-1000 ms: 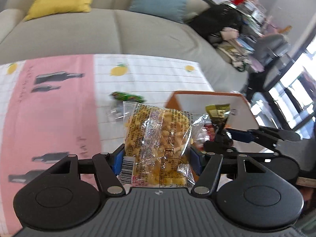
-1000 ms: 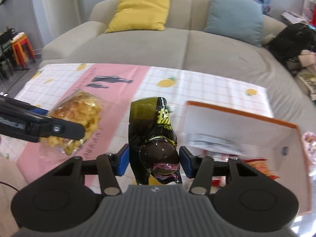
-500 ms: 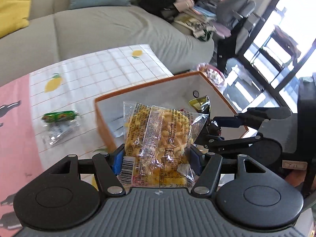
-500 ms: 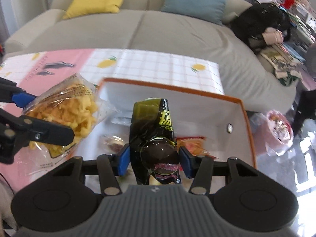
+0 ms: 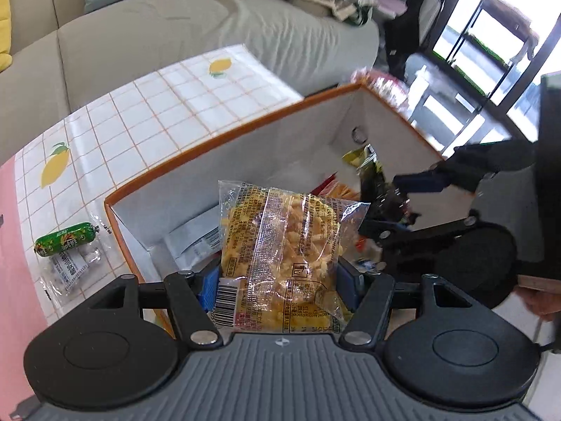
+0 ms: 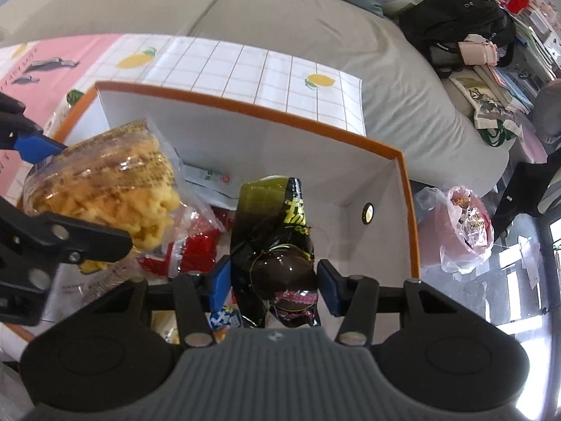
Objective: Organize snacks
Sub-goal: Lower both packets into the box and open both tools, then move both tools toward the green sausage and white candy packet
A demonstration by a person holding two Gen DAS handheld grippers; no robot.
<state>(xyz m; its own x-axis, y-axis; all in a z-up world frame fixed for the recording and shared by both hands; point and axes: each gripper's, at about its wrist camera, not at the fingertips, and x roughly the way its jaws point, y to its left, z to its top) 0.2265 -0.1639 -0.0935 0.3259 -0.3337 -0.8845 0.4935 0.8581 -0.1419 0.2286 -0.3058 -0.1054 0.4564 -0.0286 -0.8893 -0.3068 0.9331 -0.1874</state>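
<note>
My left gripper [image 5: 278, 277] is shut on a clear bag of yellow snacks [image 5: 284, 245] and holds it over the orange-rimmed white box [image 5: 224, 137]. My right gripper [image 6: 275, 282] is shut on a black and green snack packet [image 6: 277, 238], also over the box [image 6: 252, 107]. The yellow bag [image 6: 112, 189] shows at the left of the right wrist view, with the left gripper's fingers [image 6: 80, 238] around it. The right gripper [image 5: 403, 203] and its packet [image 5: 368, 161] show at the right of the left wrist view. Red and white packets [image 6: 196, 249] lie in the box.
A green sausage snack [image 5: 65, 238] and a clear wrapper [image 5: 70, 266] lie on the checked tablecloth [image 5: 147, 112] left of the box. A grey sofa [image 6: 280, 17] stands behind the table. A pink plastic bag [image 6: 455, 224] sits on the floor to the right.
Both grippers have moved right from over the tablecloth to over the box and come lower into it, each still holding its snack.
</note>
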